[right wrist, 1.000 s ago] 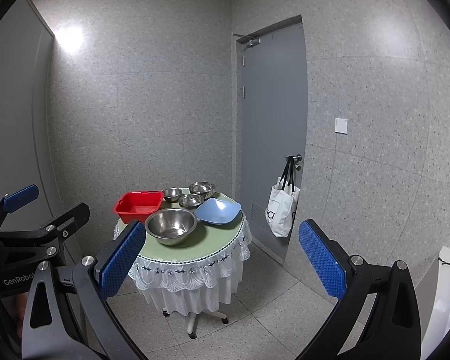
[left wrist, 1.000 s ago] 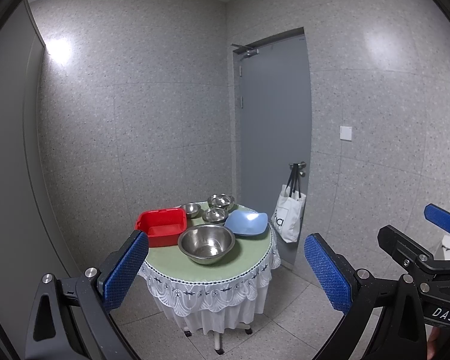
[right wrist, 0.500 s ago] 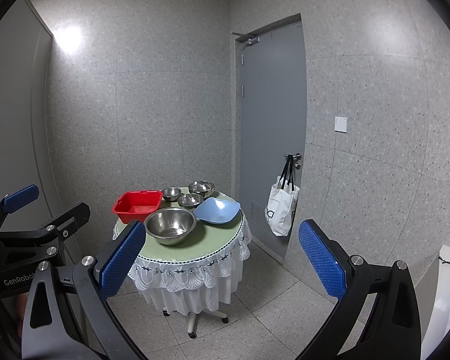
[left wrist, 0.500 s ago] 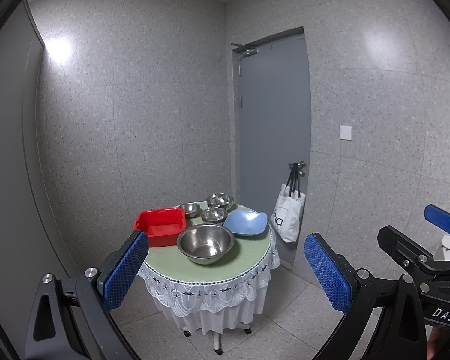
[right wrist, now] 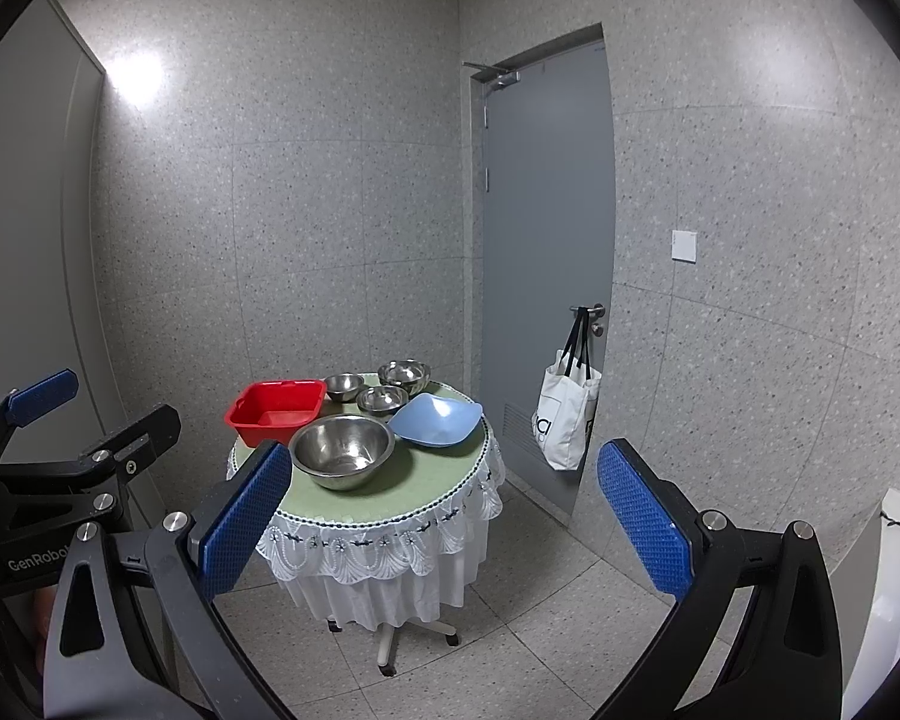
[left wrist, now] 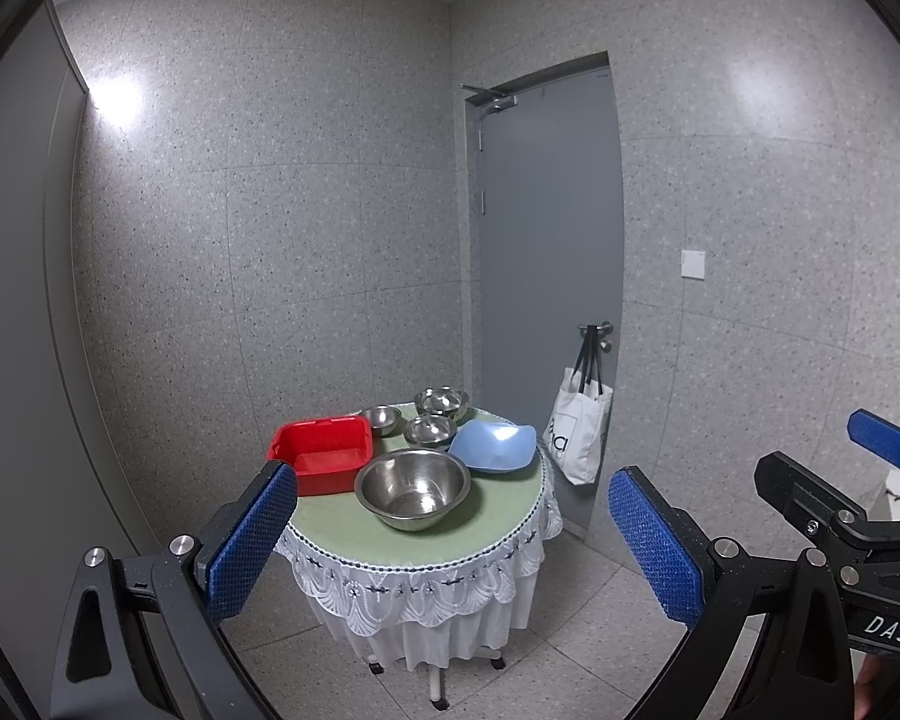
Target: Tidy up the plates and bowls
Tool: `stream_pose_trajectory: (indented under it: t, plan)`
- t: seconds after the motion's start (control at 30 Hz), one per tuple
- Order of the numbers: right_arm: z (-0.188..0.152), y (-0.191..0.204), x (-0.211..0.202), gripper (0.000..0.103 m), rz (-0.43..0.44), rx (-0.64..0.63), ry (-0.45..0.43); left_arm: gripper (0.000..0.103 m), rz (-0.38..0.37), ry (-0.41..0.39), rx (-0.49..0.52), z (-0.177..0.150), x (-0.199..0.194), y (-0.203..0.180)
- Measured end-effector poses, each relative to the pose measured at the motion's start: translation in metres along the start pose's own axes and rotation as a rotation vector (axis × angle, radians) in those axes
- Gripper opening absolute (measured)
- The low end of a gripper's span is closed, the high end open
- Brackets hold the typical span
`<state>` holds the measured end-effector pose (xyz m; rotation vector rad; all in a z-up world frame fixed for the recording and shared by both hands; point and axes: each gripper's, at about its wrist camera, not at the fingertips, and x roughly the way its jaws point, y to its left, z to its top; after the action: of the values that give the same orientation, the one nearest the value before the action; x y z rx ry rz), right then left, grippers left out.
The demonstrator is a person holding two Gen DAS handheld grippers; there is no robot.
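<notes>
Left wrist view: a grey door (left wrist: pixel 551 276) stood closed in the speckled tile wall (left wrist: pixel 270 240), with a white tote bag (left wrist: pixel 577 441) hanging from its handle. Ahead was a round table (left wrist: pixel 510 516) on a wheeled pedestal, covered by a green cloth with a white lace skirt; it was well apart from both grippers.

On the table, by size:
- red plastic basin (left wrist: pixel 324 453), left side, its corner reaching the table edge.
- large steel bowl (left wrist: pixel 413 487), front centre, just beside the basin.
- blue square plate (left wrist: pixel 493 445), right of the large bowl, near the right edge.
- three small steel bowls at the back: one at rear right (left wrist: pixel 441 402), one in the middle (left wrist: pixel 429 429) just behind the large bowl, one at rear left (left wrist: pixel 379 419) just beside the basin.

All the dishes sat upright and unstacked.

Left gripper (left wrist: pixel 450 546): blue pads spread wide, nothing between them, held in the air short of the table. Right gripper (left wrist: pixel 834 504) showed at the right edge of this view.

Right wrist view: same layout, table (right wrist: pixel 450 474) slightly left of centre. Right gripper (right wrist: pixel 441 525) had its pads spread wide as well, with nothing in them and touching nothing. Left gripper (right wrist: pixel 84 426) was visible at the left edge. A white wall switch (right wrist: pixel 684 245) sat right of the door.
</notes>
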<state>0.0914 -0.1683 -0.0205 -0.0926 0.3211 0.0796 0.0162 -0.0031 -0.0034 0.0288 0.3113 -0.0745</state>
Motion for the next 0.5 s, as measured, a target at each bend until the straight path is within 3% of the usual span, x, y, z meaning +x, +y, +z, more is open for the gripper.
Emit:
stream_pose_trajectory:
  t: [0.5]
  plan:
    - [0.002,0.017,0.021,0.103,-0.004,-0.001,0.012,0.102,-0.003,0.009,-0.004,0.002,0.011,0.012]
